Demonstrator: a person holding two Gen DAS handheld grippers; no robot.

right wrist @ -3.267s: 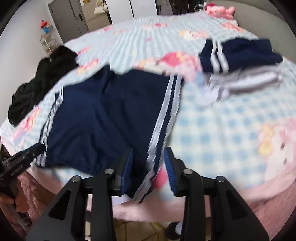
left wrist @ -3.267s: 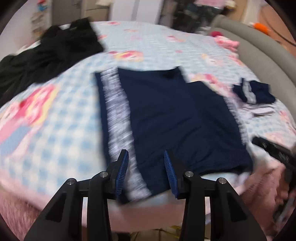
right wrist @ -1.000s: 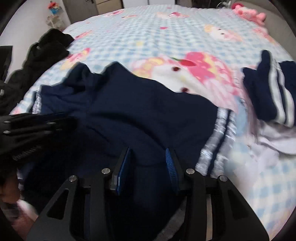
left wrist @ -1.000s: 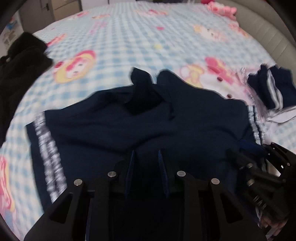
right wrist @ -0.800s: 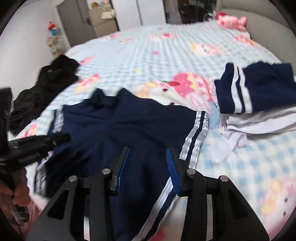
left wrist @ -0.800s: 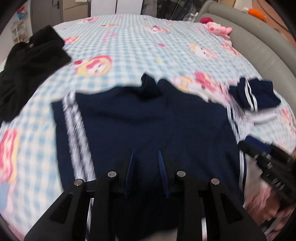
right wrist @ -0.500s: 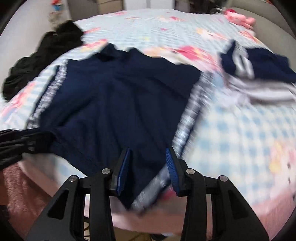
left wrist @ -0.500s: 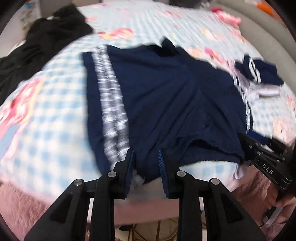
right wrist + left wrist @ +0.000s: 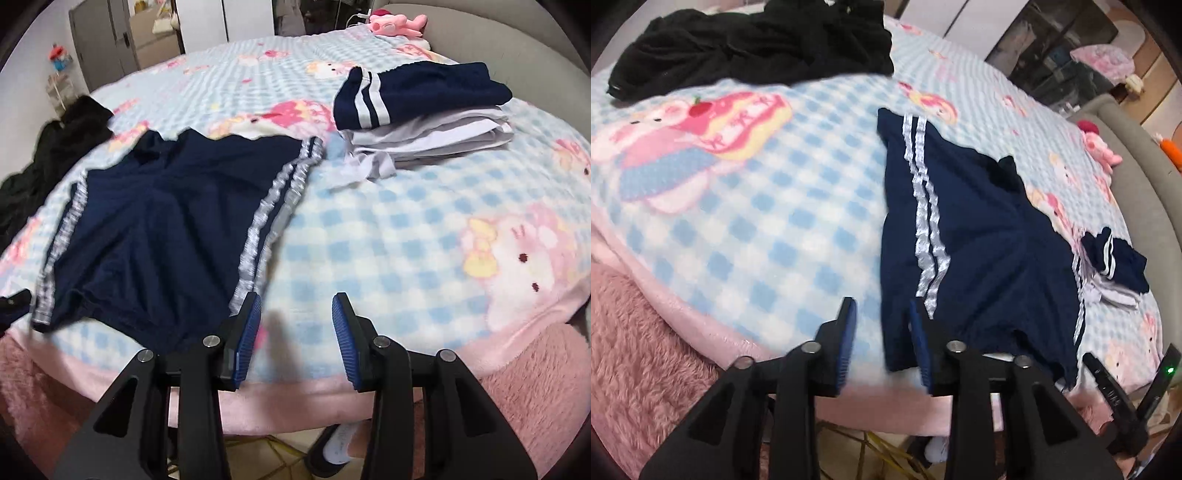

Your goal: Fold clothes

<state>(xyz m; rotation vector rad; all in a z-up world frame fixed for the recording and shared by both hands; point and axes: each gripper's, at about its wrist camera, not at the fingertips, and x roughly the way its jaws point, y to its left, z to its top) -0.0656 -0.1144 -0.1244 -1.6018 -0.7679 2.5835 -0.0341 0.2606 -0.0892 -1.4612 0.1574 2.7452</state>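
Navy shorts with double white side stripes (image 9: 982, 251) lie spread flat on the checked blanket, waistband toward the near bed edge; they also show in the right wrist view (image 9: 166, 229). My left gripper (image 9: 882, 339) is open and empty, just off the shorts' near left corner. My right gripper (image 9: 293, 328) is open and empty, just right of the shorts' near right corner, above bare blanket. The right gripper's body shows low at the right in the left wrist view (image 9: 1115, 398).
A folded stack, navy striped piece on white garments (image 9: 421, 110), lies at the right. A black clothes heap (image 9: 753, 44) lies at the far left. The blue checked cartoon blanket (image 9: 406, 229) covers the bed, with pink fleece (image 9: 639, 350) over its near edge. A grey headboard (image 9: 1137, 155) curves at the right.
Both grippers let go of the shorts' waistband, opened and drew apart to the outer corners. The shorts settled flat on the blanket.
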